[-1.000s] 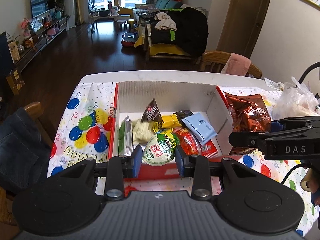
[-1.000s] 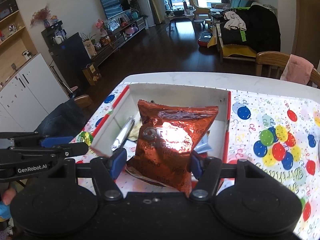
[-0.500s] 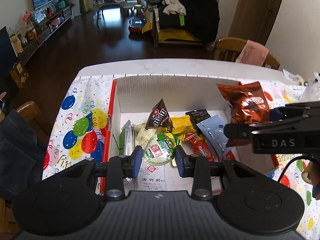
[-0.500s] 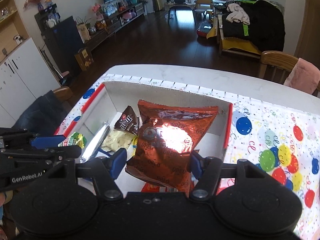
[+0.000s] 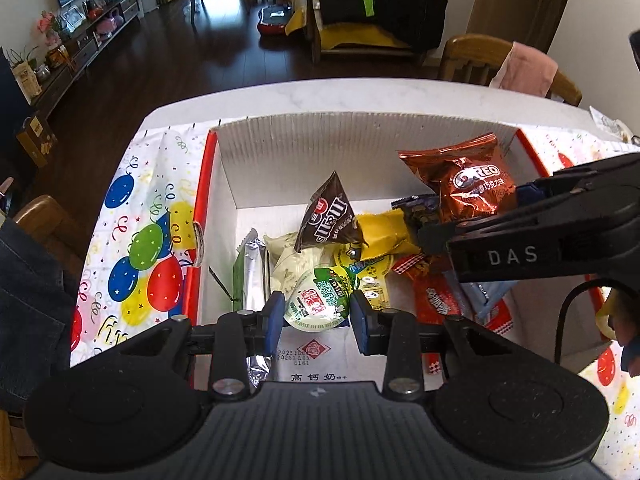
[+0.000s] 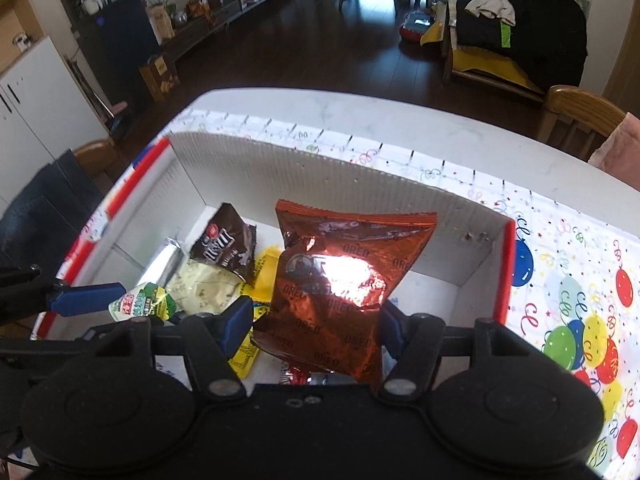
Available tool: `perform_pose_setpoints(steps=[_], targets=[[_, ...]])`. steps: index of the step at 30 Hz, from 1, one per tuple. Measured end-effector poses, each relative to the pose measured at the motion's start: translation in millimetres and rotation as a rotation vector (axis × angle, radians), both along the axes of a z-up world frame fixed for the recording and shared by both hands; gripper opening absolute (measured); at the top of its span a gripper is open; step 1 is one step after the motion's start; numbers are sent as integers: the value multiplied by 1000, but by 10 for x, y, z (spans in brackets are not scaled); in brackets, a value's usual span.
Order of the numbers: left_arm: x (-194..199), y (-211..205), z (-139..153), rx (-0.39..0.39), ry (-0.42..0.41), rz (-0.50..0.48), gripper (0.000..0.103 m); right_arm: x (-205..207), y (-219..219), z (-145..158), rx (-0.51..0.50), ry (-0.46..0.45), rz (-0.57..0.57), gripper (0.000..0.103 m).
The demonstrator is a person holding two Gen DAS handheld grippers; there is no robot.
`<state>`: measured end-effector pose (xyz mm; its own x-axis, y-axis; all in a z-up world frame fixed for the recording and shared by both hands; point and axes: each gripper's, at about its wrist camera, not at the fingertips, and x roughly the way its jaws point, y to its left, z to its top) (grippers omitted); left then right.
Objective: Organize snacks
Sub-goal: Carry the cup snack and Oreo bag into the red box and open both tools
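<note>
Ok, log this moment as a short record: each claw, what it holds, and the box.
left claw: shut on the green-lidded jelly cup, over the box's near end
right claw: shut on the orange Oreo bag, held upright over the box
box: white cardboard, open top, on the balloon-print tablecloth
box contents: brown M&M's pack, silver-wrapped bar, other small packets

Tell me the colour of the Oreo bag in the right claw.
Shiny copper-orange foil. The Oreo bag shows best in the right wrist view.
</note>
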<state>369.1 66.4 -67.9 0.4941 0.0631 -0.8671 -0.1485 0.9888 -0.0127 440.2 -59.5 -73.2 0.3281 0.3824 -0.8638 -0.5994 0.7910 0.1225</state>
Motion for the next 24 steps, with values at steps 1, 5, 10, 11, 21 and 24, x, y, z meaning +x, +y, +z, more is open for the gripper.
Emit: perform_pose_setpoints(steps=[1, 5, 10, 11, 21, 24], targets=[[18, 3, -26, 3, 8, -2, 34, 13, 13, -17, -8, 7, 3, 65], [55, -13, -113, 14, 36, -9, 34, 11, 51, -57, -26, 20, 19, 65], [74, -23, -157, 19, 50, -17, 35, 4, 70, -78, -31, 22, 29, 65], [77, -24, -167, 18, 55, -16, 35, 1, 64, -77, -28, 23, 31, 65], [-18, 3, -223, -9, 60, 2, 37, -95, -61, 11, 22, 18, 4, 74], [-70, 7, -187, -20, 45, 4, 38, -156, -142, 79, 50, 11, -6, 81]])
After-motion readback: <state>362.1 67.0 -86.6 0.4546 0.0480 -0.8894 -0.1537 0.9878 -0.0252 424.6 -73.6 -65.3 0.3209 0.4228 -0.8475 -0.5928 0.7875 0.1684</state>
